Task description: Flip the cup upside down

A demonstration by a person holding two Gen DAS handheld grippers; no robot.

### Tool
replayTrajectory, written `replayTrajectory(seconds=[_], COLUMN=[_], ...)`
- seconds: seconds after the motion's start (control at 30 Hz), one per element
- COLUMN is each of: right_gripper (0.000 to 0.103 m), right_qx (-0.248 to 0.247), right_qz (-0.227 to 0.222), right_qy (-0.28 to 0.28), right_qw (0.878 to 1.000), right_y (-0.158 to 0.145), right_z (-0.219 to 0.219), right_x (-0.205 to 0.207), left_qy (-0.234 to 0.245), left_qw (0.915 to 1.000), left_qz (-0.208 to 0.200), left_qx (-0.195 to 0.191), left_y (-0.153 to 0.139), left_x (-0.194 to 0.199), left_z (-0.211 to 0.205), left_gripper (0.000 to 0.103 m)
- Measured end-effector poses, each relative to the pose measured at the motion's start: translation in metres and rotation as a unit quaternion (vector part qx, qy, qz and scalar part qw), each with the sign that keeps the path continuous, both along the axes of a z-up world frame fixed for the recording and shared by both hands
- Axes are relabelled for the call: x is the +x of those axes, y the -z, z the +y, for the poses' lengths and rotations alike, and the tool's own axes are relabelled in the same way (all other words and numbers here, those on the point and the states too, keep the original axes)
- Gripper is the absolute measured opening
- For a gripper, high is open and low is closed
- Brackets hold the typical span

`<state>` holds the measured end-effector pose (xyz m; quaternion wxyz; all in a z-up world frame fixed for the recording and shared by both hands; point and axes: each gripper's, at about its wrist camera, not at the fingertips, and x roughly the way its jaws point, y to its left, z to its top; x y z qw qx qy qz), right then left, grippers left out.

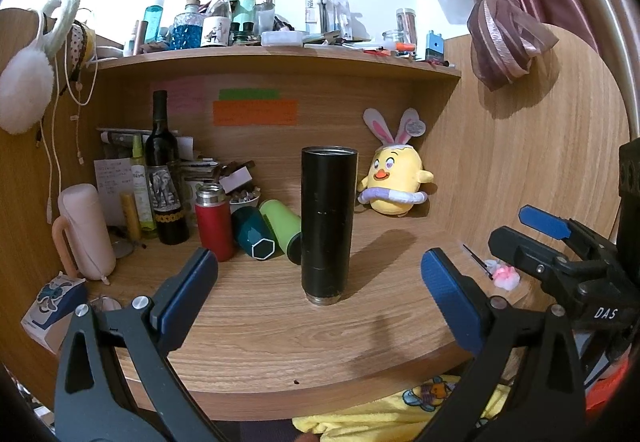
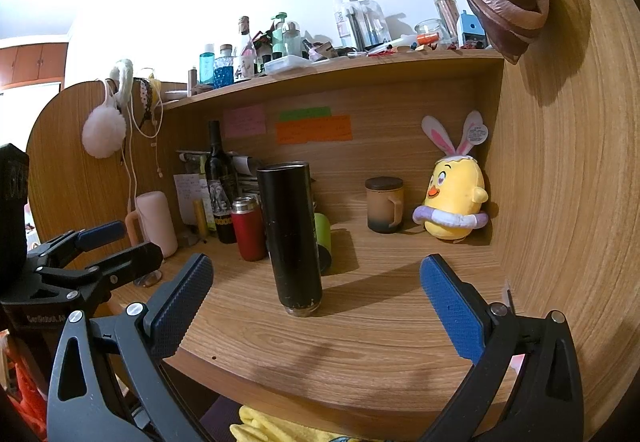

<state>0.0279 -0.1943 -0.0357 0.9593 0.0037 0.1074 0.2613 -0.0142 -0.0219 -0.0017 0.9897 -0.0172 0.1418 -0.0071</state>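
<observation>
A tall black cylindrical cup [image 1: 327, 222] stands on the wooden desk [image 1: 280, 338], its narrow metal threaded end down on the desk. It also shows in the right wrist view [image 2: 292, 238]. My left gripper [image 1: 320, 286] is open and empty, its blue pads a little in front of the cup on either side. My right gripper [image 2: 316, 292] is open and empty, just short of the cup. The right gripper shows at the right of the left wrist view [image 1: 532, 238]. The left gripper shows at the left of the right wrist view [image 2: 112, 246].
Behind the cup lie a green tumbler [image 1: 282, 222] and a teal cup [image 1: 253, 236], with a red flask [image 1: 214, 222], a wine bottle [image 1: 164, 169] and a pink jug [image 1: 84, 230]. A yellow plush chick [image 1: 396, 177] and a brown lidded mug [image 2: 384, 203] stand at the back right.
</observation>
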Motion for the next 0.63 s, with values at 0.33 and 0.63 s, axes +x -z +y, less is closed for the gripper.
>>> replayTrajectory(seconds=[0.33,0.63], right_gripper=[0.103,0.103], right_qx=[0.000,0.001], right_qz=[0.000,0.000], right_qy=[0.000,0.001], right_qw=[1.000,1.000], right_y=[-0.0010,-0.0011], right_z=[-0.0007,-0.0003], right_x=[-0.0003,-0.0005], left_qy=[0.009,0.017], left_qw=[0.9999,0.9998], left_qz=[0.005,0.011], left_qx=[-0.001,-0.007], left_y=[0.0014,0.0019], left_x=[0.0007,0.0028], left_z=[-0.0005,0.0011], left_gripper=[0.103,0.103])
